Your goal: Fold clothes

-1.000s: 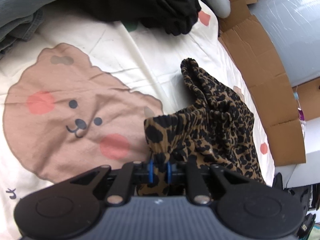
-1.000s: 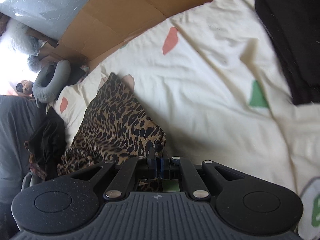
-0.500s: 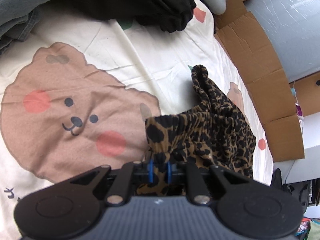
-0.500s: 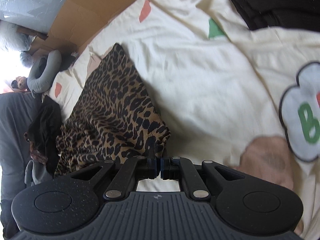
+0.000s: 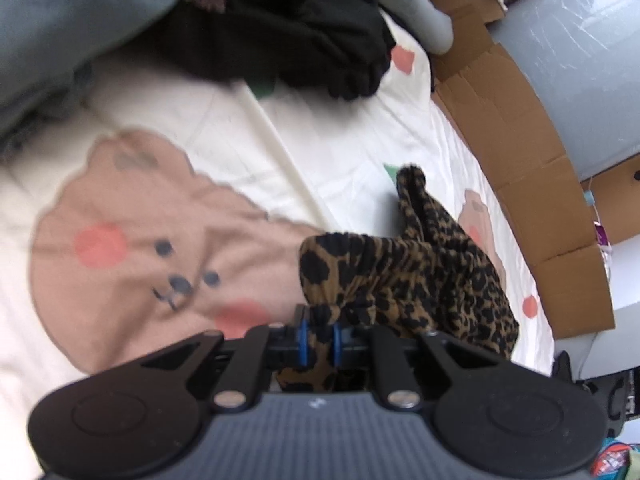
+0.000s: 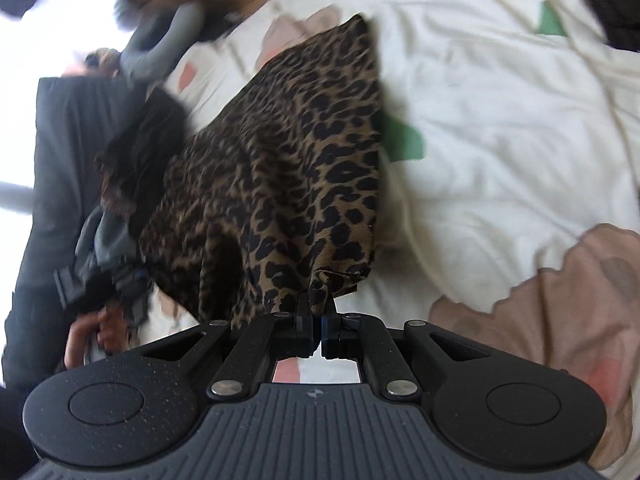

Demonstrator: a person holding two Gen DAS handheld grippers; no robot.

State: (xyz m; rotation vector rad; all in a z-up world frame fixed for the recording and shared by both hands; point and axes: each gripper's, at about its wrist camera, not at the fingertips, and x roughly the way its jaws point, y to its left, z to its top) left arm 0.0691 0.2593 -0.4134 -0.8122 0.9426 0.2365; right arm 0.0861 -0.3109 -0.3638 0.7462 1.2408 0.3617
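Nearest to the left wrist camera, the left tool [image 5: 319, 334] is pinching a bunched, elasticated edge of the leopard-print garment [image 5: 420, 280] between its blue-edged pads; fabric is sitting right in the narrow gap, so it's clamped on cloth. Over on the right wrist view, the right tool [image 6: 316, 322] is squeezing a small corner of the same leopard-print garment [image 6: 288, 168], jaws pressed nearly together; the cloth is hanging stretched between the two tools and draping down toward the bed.

Under it all, the bedsheet [image 5: 352, 132] is lying cream-coloured and a bit wrinkled; it's showing a big tan cartoon bear face [image 5: 160, 256] with pink cheeks, plus scattered pink dots and green triangles. In the right view a hand [image 6: 94, 334] is showing at the lower left edge, gripping a dark handle; that part is blurry.

Further back on the bed, a black clothes heap [image 5: 304, 32] is sitting crumpled, with a grey-blue fabric pile [image 5: 76, 28] beside it at the left; a grey curved cushion [image 5: 416, 4] is lying just past them. Along the far side of the bed, flattened cardboard [image 5: 532, 184] is leaning against the edge; beyond that, a pale grey plastic-wrapped bulk [image 5: 576, 72] is filling the corner of the room.
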